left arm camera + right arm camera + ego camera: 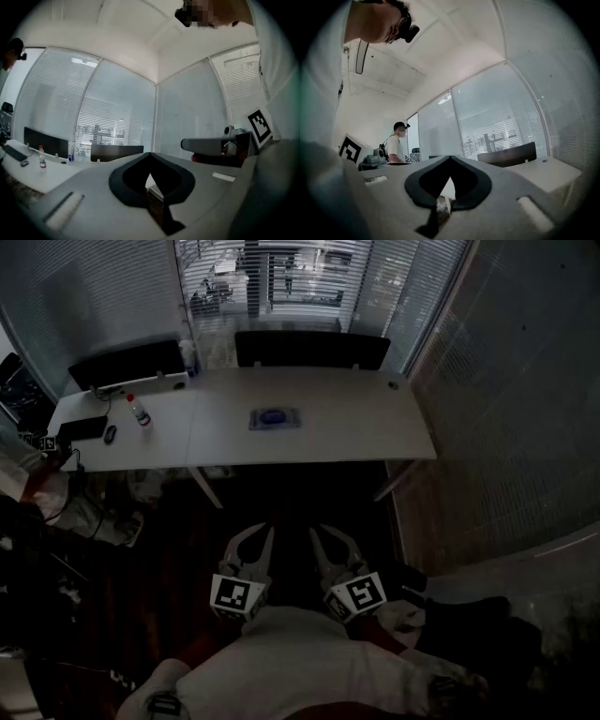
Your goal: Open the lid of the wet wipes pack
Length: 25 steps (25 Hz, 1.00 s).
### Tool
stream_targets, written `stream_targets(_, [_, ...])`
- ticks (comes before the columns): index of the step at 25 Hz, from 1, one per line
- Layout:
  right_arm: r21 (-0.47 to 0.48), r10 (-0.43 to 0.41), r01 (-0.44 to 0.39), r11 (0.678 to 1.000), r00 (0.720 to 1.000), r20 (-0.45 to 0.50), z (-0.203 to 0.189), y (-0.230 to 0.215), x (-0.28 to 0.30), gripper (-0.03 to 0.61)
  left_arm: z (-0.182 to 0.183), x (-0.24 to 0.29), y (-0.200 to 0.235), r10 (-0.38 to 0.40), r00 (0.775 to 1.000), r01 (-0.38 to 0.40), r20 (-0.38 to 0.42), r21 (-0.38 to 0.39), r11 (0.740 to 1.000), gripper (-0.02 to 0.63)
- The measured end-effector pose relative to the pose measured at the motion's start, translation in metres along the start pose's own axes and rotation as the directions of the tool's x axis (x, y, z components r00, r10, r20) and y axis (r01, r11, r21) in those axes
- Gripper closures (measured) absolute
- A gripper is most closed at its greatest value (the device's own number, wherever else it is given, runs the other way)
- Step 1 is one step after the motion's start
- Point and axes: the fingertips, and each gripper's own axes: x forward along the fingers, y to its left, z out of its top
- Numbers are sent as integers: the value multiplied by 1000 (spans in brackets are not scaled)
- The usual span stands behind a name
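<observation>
A person stands back from a long white desk (356, 432) in a dim, glass-walled office, holding 2 handheld grippers close to the body. The left gripper (262, 535) and right gripper (321, 535) point forward side by side, well short of the desk, each with its square-marker cube facing up. In the left gripper view, the jaws of the left gripper (150, 153) are pressed together at the tips with nothing between them. The right gripper view shows the same for the right gripper (450, 158): tips meeting, empty.

The wet wipes pack (274, 417) lies flat near the middle of the desk, a blue patch on its top, well apart from both grippers. It is too small in the head view to tell whether its lid is up or down.

At the desk's left end stand a small bottle (139, 412), a mouse (110, 434) and a flat black item (82, 428). 2 dark screens (311, 350) line the far edge, with slatted blinds (281, 277) behind them. In the right gripper view, a second person (397, 143) in a cap and white shirt stands in the background.
</observation>
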Motion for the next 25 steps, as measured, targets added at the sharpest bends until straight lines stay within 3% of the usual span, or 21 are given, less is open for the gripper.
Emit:
stream_targets(6, [-14,6,-6,1000,1000,10,4,-17,-14,580,-3,11,-21,-3,1000,3,-2,9,1000,611])
stream_targets(15, [77,21,-25,997,998,59,13,-48,-43,578,-9,31,-57,-13,1000,13,-4,3,1000,611])
stream_targets(25, [94,31,-36,995,998,61,10,-63,-40,578,-6,51,-59,-8,1000,8,-8,21,1000,611])
